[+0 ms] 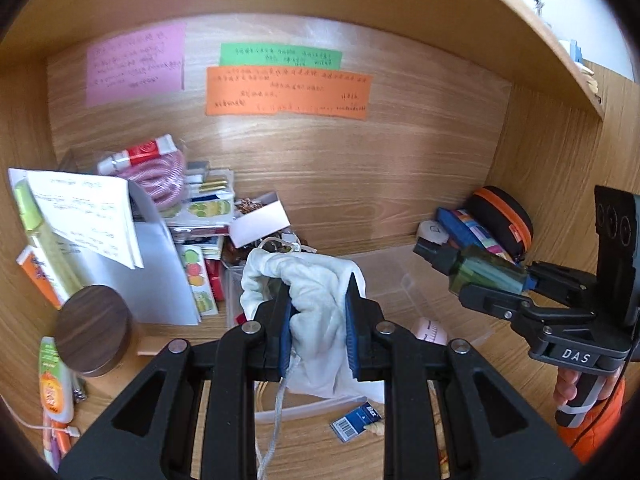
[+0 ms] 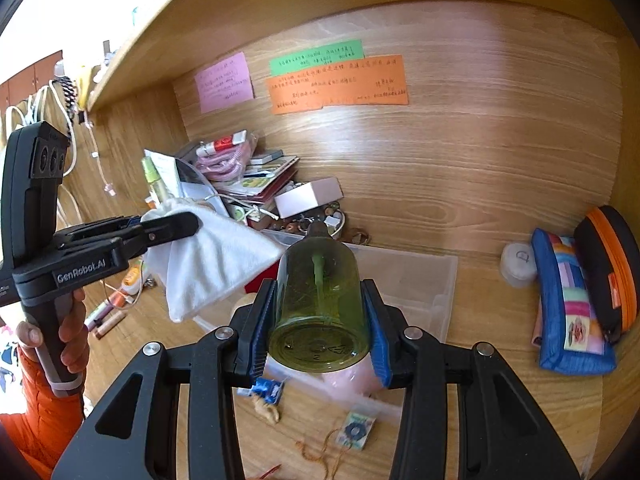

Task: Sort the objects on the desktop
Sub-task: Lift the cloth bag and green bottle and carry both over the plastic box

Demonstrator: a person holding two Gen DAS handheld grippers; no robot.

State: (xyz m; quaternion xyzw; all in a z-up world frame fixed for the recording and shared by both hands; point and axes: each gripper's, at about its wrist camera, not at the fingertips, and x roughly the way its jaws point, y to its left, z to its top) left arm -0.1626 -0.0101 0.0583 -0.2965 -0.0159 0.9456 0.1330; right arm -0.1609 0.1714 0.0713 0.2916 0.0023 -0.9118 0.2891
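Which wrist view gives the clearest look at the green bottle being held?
The right wrist view: the green bottle fills the centre, base toward the camera, clamped between the right gripper pads, its inner tube visible. The left wrist view shows the same bottle only small and side-on at the right, partly hidden by fingers.

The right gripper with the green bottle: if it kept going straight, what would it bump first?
Probably the clear bin just beyond the bottle. The right gripper tilts down toward it, though depth is hard to judge.
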